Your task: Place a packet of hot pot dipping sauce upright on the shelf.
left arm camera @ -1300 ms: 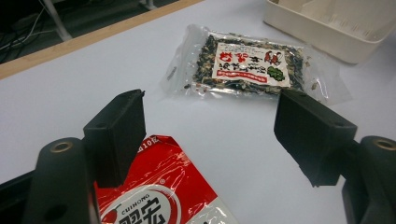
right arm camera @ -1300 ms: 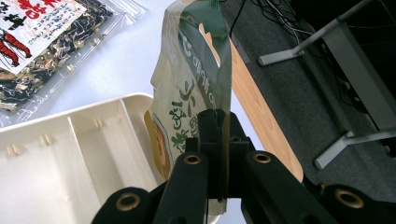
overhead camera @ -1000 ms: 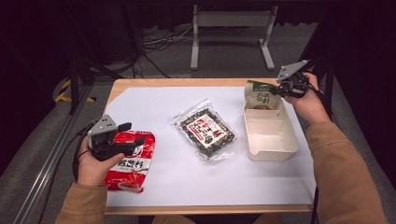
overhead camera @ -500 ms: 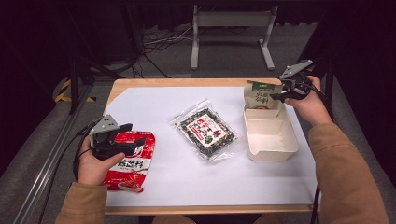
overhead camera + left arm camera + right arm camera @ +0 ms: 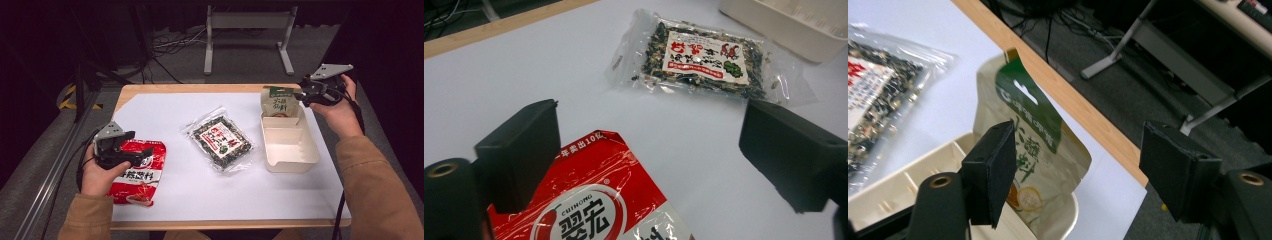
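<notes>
Green bag (image 5: 279, 101) stands in the box (image 5: 292, 155) at its 12 o'clock end. My right gripper (image 5: 306, 95) has just opened wide and lets it go. My left gripper (image 5: 131, 151) sits open over the red bag (image 5: 137, 175), gripping nothing. I think I must close on red next.

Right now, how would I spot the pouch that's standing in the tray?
Find the cream tray at the table's right side. The pouch stands upright at its far end, tan with a green top; the other two packets lie flat on the white sheet.
</notes>
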A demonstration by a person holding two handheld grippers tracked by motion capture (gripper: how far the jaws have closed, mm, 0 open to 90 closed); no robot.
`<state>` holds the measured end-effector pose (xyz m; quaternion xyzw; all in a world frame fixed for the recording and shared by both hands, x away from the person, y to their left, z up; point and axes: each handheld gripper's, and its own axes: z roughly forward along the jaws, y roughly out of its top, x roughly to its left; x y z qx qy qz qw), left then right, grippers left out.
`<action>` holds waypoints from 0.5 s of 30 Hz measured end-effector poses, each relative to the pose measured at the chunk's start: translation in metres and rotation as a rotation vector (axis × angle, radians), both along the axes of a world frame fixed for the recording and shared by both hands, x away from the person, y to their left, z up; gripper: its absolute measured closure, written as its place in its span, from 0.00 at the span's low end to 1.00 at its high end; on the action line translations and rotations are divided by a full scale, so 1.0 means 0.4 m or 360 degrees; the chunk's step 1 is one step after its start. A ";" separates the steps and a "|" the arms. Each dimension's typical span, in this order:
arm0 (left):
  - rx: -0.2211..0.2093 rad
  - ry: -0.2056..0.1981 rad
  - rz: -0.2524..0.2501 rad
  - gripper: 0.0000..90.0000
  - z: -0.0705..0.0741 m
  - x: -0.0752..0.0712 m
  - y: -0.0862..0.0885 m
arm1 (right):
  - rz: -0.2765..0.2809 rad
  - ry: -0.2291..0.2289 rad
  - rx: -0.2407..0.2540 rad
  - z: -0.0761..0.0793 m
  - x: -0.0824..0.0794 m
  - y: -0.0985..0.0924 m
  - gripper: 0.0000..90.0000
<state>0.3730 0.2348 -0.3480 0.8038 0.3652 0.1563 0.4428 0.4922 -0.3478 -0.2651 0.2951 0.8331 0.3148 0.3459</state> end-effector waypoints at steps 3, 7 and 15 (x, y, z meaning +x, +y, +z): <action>-0.0006 -0.0018 0.0003 0.09 0.001 -0.001 0.004 | 0.0027 -0.0011 0.0024 0.010 -0.017 0.003 0.35; -0.0001 -0.0036 0.0015 0.11 0.003 0.000 0.010 | 0.0060 -0.0011 0.0105 0.021 -0.044 0.002 0.35; -0.0063 -0.0171 -0.0008 0.23 0.006 -0.014 0.013 | 0.0121 0.0014 0.0304 0.015 -0.129 0.005 0.35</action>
